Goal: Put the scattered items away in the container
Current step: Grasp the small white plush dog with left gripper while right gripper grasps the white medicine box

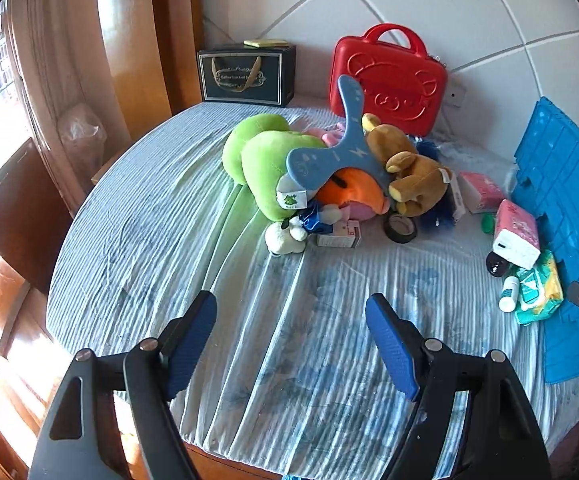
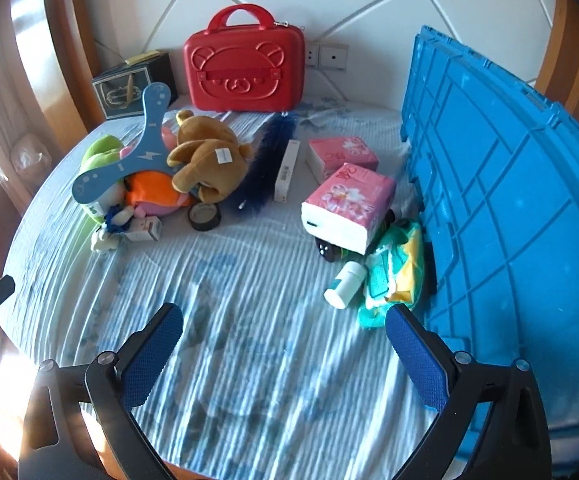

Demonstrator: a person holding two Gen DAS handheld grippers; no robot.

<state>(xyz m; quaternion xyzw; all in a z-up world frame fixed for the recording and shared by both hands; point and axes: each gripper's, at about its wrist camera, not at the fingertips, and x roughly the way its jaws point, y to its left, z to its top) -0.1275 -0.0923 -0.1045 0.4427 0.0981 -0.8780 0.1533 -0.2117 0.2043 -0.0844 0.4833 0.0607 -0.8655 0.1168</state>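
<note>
You've got 2 pink tissue packs (image 2: 343,155) (image 2: 349,206), 1 blue crate (image 2: 509,184), 1 red case (image 2: 245,70), 1 black gift box (image 2: 129,88), 1 brown bear (image 2: 205,156), 1 green plush (image 1: 265,160), 1 tape roll (image 2: 204,216), 1 white bottle (image 2: 343,284), 1 wipes pack (image 2: 393,276), approx.

The bed (image 2: 249,280) wears a pale blue ribbed sheet with faint darker prints. The case (image 2: 243,66) is red with an embossed bear face, the crate (image 2: 509,200) bright blue, the tissue packs (image 2: 349,196) pink-flowered, and the bear (image 2: 205,156) brown.
</note>
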